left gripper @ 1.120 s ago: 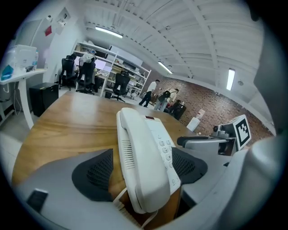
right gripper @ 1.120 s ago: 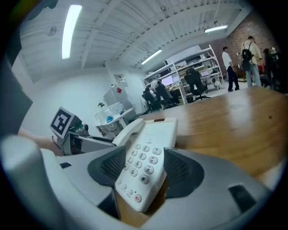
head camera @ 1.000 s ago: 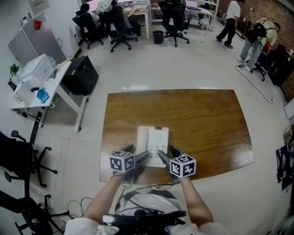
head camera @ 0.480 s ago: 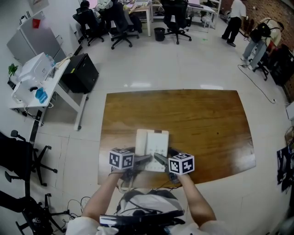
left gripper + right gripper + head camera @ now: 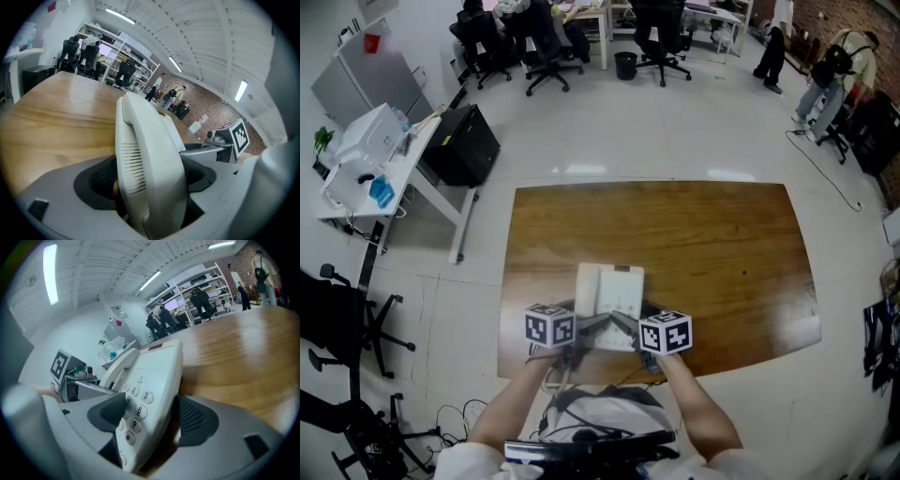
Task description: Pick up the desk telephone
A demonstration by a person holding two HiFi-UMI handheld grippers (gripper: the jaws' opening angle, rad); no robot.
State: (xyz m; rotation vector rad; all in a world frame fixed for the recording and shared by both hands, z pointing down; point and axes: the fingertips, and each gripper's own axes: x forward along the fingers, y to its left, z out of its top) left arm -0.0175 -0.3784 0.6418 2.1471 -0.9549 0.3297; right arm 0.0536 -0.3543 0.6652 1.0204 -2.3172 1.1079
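The brown wooden bench (image 5: 703, 244) fills the middle of the head view. The white desk telephone (image 5: 610, 292) lies flat near its front edge, in the same spot as a second ago.

Both arms reach in from below. The left hand-held gripper (image 5: 591, 329) and the right hand-held gripper (image 5: 619, 328) meet at the telephone's near end. The right one's marker cube (image 5: 666, 333) has shifted a little inward since the earlier frame, while the left one's cube (image 5: 550, 328) sits about where it was.

In the left gripper view, the jaws stand wide and are closing, with the telephone's handset (image 5: 147, 154) upright between them and filling most of the gap. In the right gripper view, the jaws are spread wide around the keypad (image 5: 136, 404) side of the base. One pad (image 5: 112, 411) lies over the number keys. The other pad (image 5: 197, 418) faces the underside, with a dark gap between them.
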